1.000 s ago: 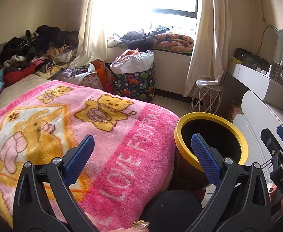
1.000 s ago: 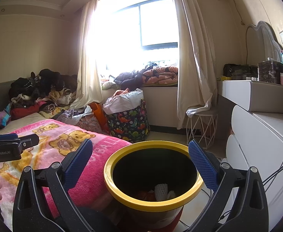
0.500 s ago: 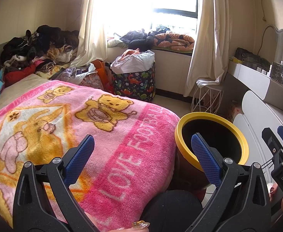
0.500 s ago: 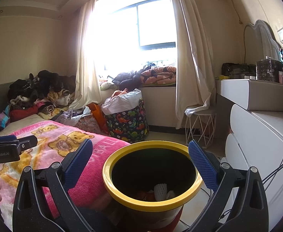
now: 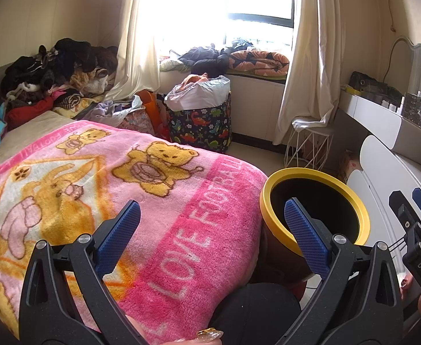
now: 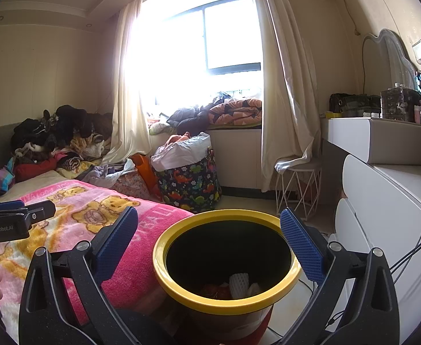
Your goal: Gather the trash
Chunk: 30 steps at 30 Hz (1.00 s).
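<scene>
A round bin with a yellow rim (image 6: 227, 302) stands on the floor beside the bed; it also shows in the left wrist view (image 5: 360, 218). White foam netting (image 6: 239, 283) and reddish scraps (image 6: 210, 290) lie at its bottom. My right gripper (image 6: 209, 230) is open and empty, held just above the bin's mouth. My left gripper (image 5: 210, 218) is open and empty above the pink bear blanket (image 5: 124, 189), left of the bin. Each gripper shows at the edge of the other's view.
A dinosaur-print laundry bag (image 5: 202, 120) stands by the window. Clothes are piled (image 5: 52, 80) at the head of the bed. A white wire stool (image 5: 308, 143) and white drawers (image 6: 388, 218) stand to the right of the bin.
The right gripper has tilted up slightly and stays over the bin. The left gripper has barely moved. Both stay open.
</scene>
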Motion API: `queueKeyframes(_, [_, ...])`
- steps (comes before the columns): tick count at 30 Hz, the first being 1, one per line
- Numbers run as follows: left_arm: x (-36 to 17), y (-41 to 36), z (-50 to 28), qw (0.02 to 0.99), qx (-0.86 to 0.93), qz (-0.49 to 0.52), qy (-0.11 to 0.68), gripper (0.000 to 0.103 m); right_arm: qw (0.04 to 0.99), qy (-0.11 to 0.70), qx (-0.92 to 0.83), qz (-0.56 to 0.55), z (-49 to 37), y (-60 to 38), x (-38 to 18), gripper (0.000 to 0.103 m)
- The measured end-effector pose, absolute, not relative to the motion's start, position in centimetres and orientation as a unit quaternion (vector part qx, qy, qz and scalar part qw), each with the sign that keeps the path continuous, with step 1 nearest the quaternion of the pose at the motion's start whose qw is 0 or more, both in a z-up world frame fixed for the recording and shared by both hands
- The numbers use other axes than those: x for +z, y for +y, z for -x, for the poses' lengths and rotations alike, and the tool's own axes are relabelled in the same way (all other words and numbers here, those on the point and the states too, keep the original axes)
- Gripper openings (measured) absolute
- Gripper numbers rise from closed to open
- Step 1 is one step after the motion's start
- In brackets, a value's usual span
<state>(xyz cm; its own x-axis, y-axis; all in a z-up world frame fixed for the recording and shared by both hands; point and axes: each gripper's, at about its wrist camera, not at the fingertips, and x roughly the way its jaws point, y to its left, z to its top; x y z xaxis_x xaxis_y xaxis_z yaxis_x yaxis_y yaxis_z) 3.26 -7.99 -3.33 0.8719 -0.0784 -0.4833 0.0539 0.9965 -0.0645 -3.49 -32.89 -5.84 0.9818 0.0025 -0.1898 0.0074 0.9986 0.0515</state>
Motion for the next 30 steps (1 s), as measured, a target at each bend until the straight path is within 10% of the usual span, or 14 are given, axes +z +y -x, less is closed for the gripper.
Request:
queueKeyframes(20, [-1.8, -1.0, -4.5, 0.959, 0.053, 0.103, 0.258, 0.092, 0.988, 0.129, 0.081, -0.039, 0.1, -29.9, -4.6, 0.097])
queueKeyframes(30, [-9.0, 24.1, 1.0, 0.821, 0.426, 0.166, 0.342, 0.092, 0.813, 0.417, 0.402, 0.061, -7.3, -1.2, -11.4, 0.097])
